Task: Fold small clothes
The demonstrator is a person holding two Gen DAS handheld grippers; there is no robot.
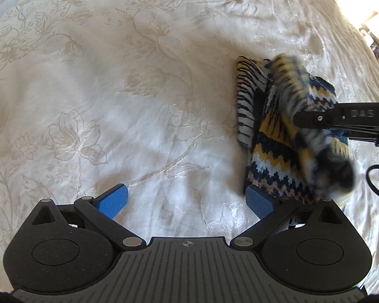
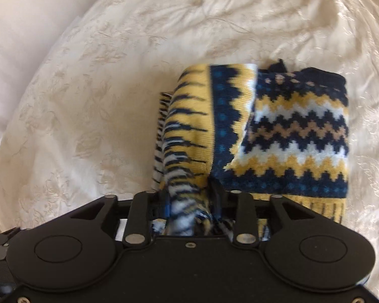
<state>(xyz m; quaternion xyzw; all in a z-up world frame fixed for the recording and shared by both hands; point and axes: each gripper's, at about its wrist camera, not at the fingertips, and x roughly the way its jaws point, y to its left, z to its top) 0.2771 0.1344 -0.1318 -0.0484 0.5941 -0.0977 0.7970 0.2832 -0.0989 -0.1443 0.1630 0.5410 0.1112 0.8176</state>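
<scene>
We see a bed spread with a cream bedspread [image 1: 93,80] woven with a pale floral pattern — creased, sunlit at its far corner. On it lies a knitted garment [image 2: 300,136] in navy, yellow and white zigzag bands — part folded flat, part lifted clear.

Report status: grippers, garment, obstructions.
Left gripper open, empty. Right gripper has a bunched fold between its fingers. Knit garment partly folded on bedspread. Nothing in the way.
</scene>
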